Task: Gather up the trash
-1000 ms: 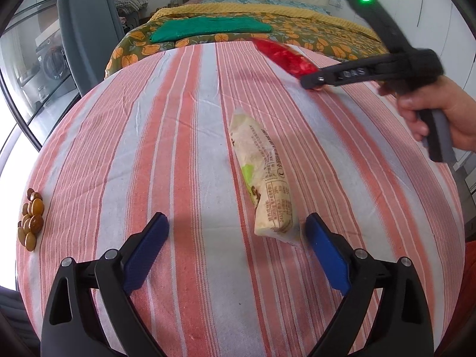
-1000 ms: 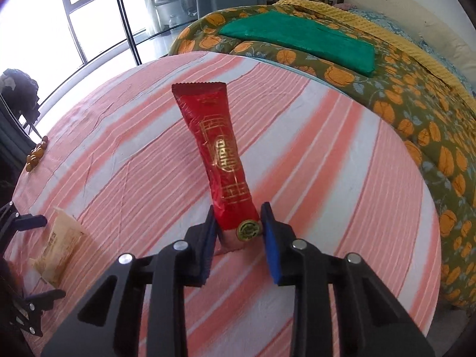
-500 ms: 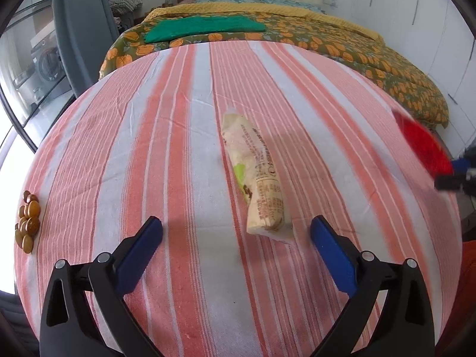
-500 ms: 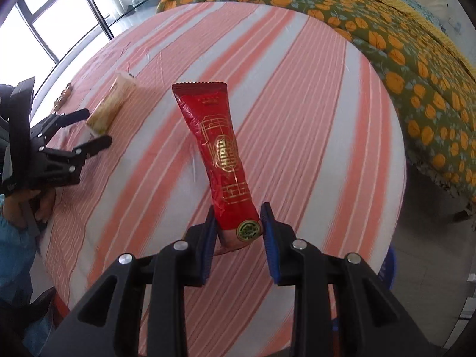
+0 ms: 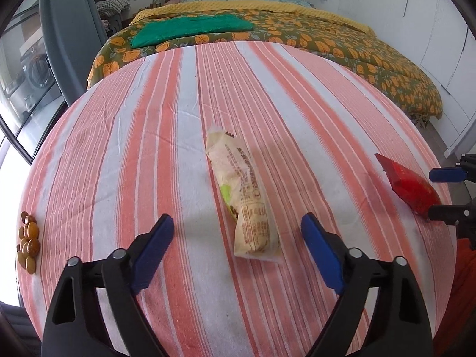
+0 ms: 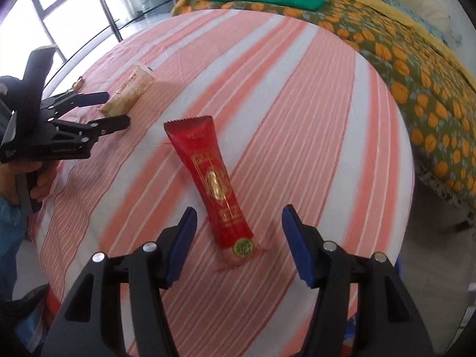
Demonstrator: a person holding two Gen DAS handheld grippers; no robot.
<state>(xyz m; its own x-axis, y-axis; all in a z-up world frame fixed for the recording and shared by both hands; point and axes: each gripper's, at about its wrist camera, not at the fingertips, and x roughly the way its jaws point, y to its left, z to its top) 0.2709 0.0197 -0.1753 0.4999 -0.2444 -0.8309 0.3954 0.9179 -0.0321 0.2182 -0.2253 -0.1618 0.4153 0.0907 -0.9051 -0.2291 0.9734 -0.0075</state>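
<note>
Item: left gripper (image 5: 238,250), black frame with blue pads. It was angled steeply down over the round table in a pink-and-white striped cloth (image 5: 142,136); its jaws stood spread and had just been narrowing. Between them, touched by neither pad, lay the beige printed paper snack wrapper (image 5: 245,196), flat on the cloth at centre frame, its near end level with the pad tips. In the right wrist view the same tool showed at the left edge, held in a hand (image 6: 32,175) wrapped round the handle above a blue sleeve (image 6: 9,232).

Item: right gripper (image 6: 239,232), same make. It pointed steeply down; its jaws had just been opening and stood apart. The red foil sachet with gold print (image 6: 214,178) lay between the pads at lower centre, clear of both, flat on the cloth near the table's edge.

Item: cluster of brown beads (image 5: 28,244), lower left of the left wrist view, at the table rim.

Item: bed with an orange-leaf bedspread (image 5: 342,44) and a folded green cloth (image 5: 190,28), top of frame, behind the table.
</note>
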